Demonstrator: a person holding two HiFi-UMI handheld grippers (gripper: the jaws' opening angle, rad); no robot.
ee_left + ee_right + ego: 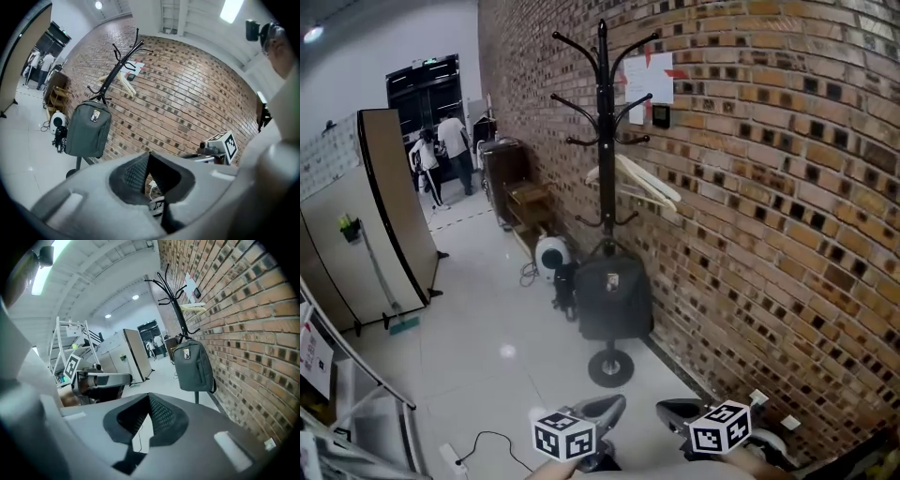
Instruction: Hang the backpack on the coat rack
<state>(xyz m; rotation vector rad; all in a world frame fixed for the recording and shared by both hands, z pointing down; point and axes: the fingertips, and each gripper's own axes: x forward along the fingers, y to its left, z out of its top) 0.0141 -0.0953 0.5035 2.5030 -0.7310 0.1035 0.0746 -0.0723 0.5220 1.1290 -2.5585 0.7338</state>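
A dark grey backpack [612, 298] hangs low on the black coat rack [602, 141], which stands against the brick wall, its round base [610, 367] on the floor below. Both grippers sit at the bottom edge of the head view, well back from the rack. My left gripper [605, 410] is shut with nothing in it, and my right gripper [675, 411] is shut and empty too. In the left gripper view, the backpack [88, 130] hangs far ahead at the left. The right gripper view has the backpack [193, 365] ahead at the right.
White hangers [647, 183] hang on the rack. A white round appliance [551, 255] and a wooden shelf [528, 202] stand behind it by the wall. A beige partition [389, 216] is at the left, people [441, 150] are far back, and a cable [478, 441] lies on the floor.
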